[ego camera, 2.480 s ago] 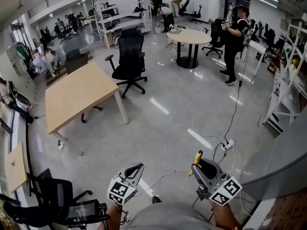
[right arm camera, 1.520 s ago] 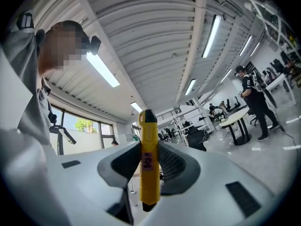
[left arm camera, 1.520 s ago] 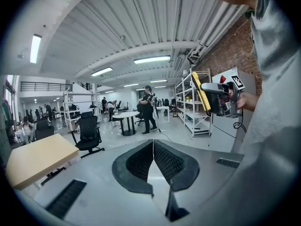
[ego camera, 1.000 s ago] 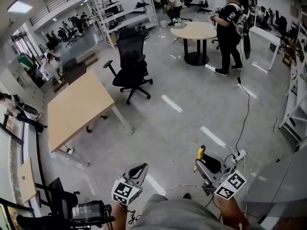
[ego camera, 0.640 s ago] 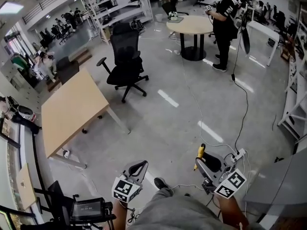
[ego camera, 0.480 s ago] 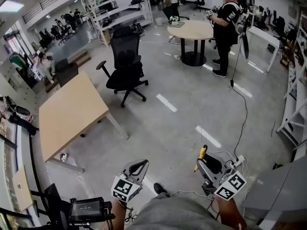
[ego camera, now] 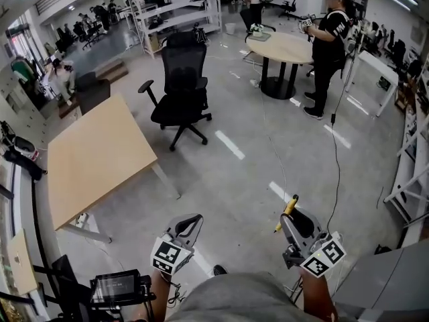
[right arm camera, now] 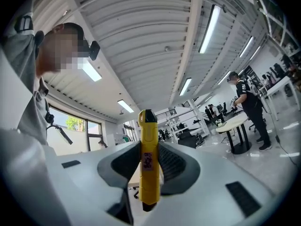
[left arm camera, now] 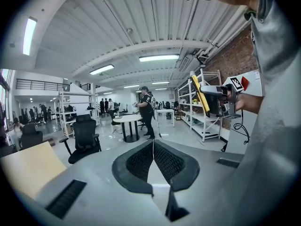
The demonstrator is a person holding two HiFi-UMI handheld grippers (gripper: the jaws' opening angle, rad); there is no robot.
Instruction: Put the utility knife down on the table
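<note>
Right gripper (right arm camera: 149, 149) jaws are clamped on the utility knife (right arm camera: 149, 126), which is held upright between them. Its yellow body, dark top end and small label are seen only in the right gripper view. In the head view just the yellow end is seen poking out past the jaws, over the grey floor (ego camera: 234, 180), well apart from the wooden table (ego camera: 94, 159) at far left. Left gripper (left arm camera: 153, 147) jaws are pressed together with nothing between them, as read in its own view. The knife in the other gripper is also caught there from the side, at right. A black office chair (ego camera: 181, 79), a round table (ego camera: 288, 45) and a standing person (ego camera: 332, 39) are shown far off in the head view.
</note>
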